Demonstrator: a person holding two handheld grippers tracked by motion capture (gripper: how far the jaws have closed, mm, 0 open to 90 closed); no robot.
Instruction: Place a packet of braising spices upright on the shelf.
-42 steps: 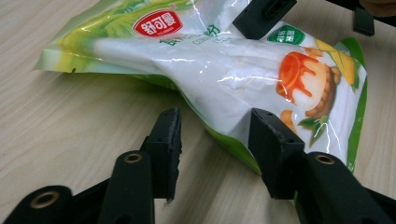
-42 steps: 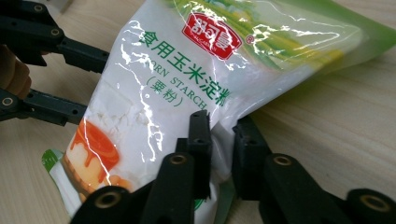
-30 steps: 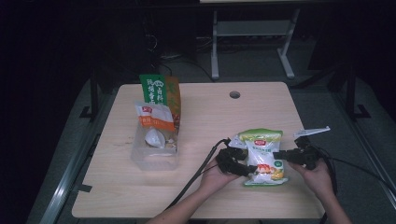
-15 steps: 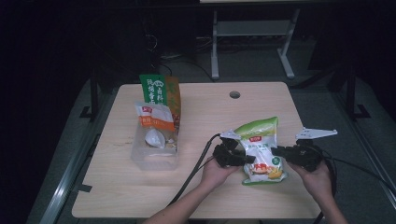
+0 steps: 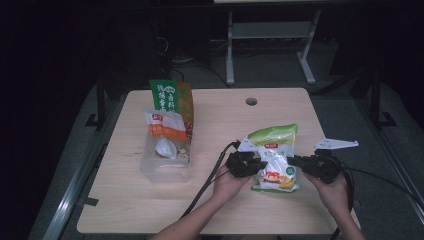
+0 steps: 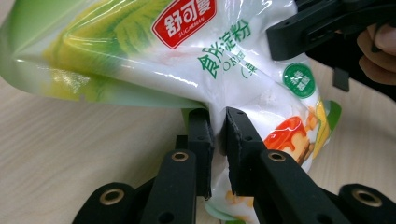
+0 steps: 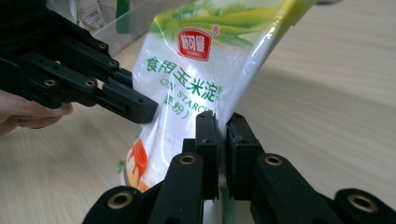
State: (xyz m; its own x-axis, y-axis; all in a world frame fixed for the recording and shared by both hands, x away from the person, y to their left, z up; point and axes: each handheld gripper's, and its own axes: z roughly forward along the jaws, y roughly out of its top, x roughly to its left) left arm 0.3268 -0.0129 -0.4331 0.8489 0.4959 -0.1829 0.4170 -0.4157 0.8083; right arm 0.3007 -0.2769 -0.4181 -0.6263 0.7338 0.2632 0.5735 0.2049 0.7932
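Observation:
A white and green corn starch bag [image 5: 272,155] is held between my two grippers over the right half of the wooden table [image 5: 150,210], its green top tilted up and away. My left gripper [image 5: 250,164] pinches the bag's left edge. Its jaws have just been closing, and in the left gripper view the gripper [image 6: 218,126] presses on a fold of the bag [image 6: 196,51]. My right gripper [image 5: 300,162] grips the opposite edge. In the right gripper view, that gripper [image 7: 220,123] is clamped on the bag's [image 7: 205,60] thin side seam.
A clear plastic bin [image 5: 165,170] stands on the table's left half, with a green and orange packet [image 5: 167,95] and a white packet [image 5: 165,125] upright in it. A round cable hole [image 5: 251,101] lies near the far edge. Black cables [image 5: 210,180] trail toward the near edge.
The bag lay flatter on the table a second ago; its top has since risen. The left gripper's jaws went from open beside the bag to shut on its left edge.

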